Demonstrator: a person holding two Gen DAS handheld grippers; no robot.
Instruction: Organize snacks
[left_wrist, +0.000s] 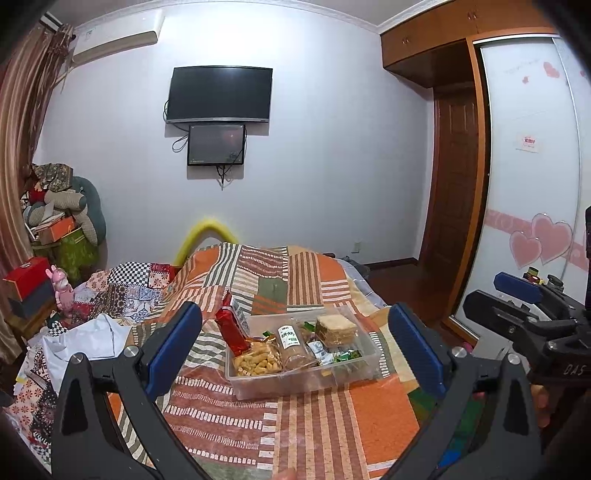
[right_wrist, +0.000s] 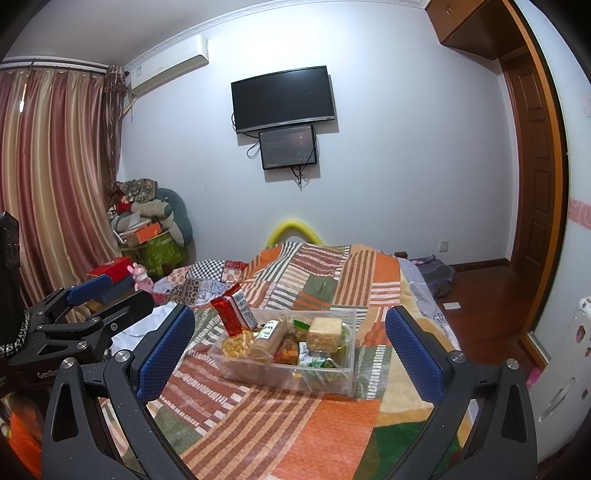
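Both grippers hang released above the bed, jaws spread wide and empty: my left gripper (left_wrist: 295, 347) and right gripper (right_wrist: 290, 345) each frame the clear bin (left_wrist: 364, 367) between blue pads; the bin sits on the striped quilt (left_wrist: 325, 435), holding puffs (left_wrist: 256, 360), a biscuit roll (left_wrist: 290, 341), a wafer block (left_wrist: 336, 328) and green candies (left_wrist: 345, 356); a red packet (left_wrist: 231, 328) stands tilted at its far-left corner; beyond, a TV (left_wrist: 219, 94) hangs on the wall.
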